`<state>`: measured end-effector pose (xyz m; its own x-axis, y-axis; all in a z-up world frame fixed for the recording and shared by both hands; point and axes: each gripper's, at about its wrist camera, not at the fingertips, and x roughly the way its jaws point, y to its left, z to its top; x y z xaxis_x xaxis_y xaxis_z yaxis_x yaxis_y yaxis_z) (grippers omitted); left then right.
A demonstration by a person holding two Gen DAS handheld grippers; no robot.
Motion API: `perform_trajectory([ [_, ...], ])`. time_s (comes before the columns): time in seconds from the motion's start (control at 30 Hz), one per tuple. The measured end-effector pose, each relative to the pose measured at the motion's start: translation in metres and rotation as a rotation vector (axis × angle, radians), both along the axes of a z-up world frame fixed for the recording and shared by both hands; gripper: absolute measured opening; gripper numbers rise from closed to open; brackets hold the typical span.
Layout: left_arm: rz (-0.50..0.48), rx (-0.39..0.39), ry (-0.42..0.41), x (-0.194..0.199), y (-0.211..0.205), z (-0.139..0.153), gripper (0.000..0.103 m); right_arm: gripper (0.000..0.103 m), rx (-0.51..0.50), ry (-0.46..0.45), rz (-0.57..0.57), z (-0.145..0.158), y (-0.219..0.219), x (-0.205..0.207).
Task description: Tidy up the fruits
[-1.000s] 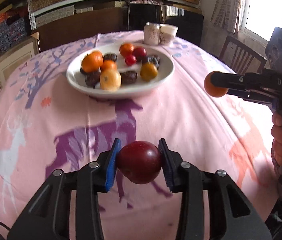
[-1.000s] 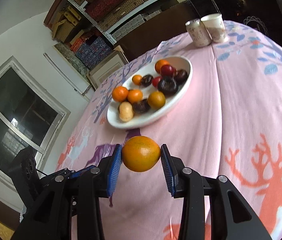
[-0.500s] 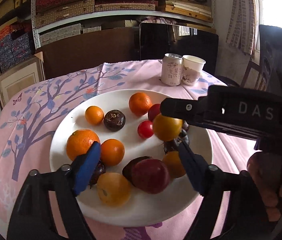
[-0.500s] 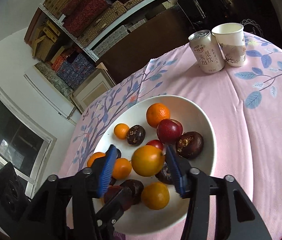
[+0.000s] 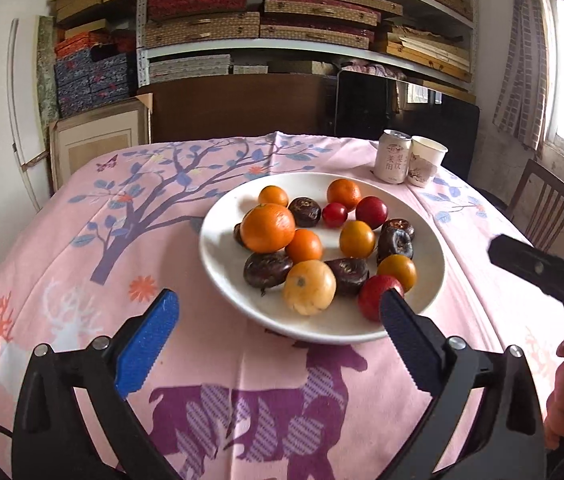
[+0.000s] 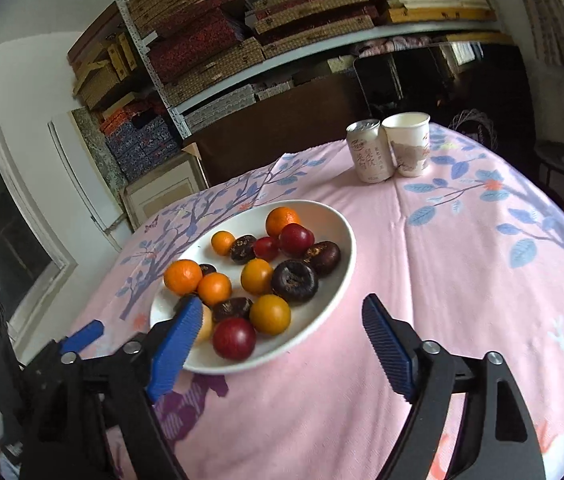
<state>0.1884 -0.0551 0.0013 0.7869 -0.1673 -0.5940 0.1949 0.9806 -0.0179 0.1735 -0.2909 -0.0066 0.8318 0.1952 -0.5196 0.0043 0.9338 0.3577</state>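
Observation:
A white plate (image 5: 221, 264) on the pink tablecloth holds several fruits: oranges, dark passion fruits, red plums. A red plum (image 5: 374, 296) lies at the plate's near right edge; it also shows in the right wrist view (image 6: 233, 338). A yellow-orange fruit (image 6: 257, 276) lies mid-plate. My left gripper (image 5: 277, 340) is open and empty, just short of the plate's near rim. My right gripper (image 6: 282, 336) is open and empty, over the near right rim of the plate (image 6: 338, 280). The right gripper's black body (image 5: 542, 276) shows at the right of the left wrist view.
A drink can (image 5: 392, 156) and a paper cup (image 5: 426, 160) stand together at the table's far right. A wooden chair (image 5: 554, 204) is beyond the right edge. Shelves of boxes fill the back wall. The left gripper's blue pad (image 6: 81, 336) shows in the right wrist view.
Both grippers let go of their fruits into the plate and pulled back toward me. The plum and the orange fruit now lie in the plate; both jaws stand wide open.

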Motion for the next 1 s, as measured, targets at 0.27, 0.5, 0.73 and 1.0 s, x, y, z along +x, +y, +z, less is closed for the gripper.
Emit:
perform_trajectory([
  [0.27,0.036,-0.091,-0.010,-0.030,0.024,0.004,0.098,0.100,-0.161,-0.141,-0.066,-0.002,0.012,-0.062],
  [0.5,0.158,0.017,-0.040,-0.035,0.025,0.006,0.098,0.100,-0.241,-0.141,0.005,-0.002,0.033,-0.062],
  [0.73,0.129,0.084,-0.049,-0.042,0.013,0.006,0.098,0.100,-0.245,-0.133,0.017,-0.001,0.037,-0.063],
  [1.0,0.120,0.131,-0.067,-0.048,0.003,0.005,0.098,0.100,-0.255,-0.127,0.034,-0.001,0.041,-0.064],
])
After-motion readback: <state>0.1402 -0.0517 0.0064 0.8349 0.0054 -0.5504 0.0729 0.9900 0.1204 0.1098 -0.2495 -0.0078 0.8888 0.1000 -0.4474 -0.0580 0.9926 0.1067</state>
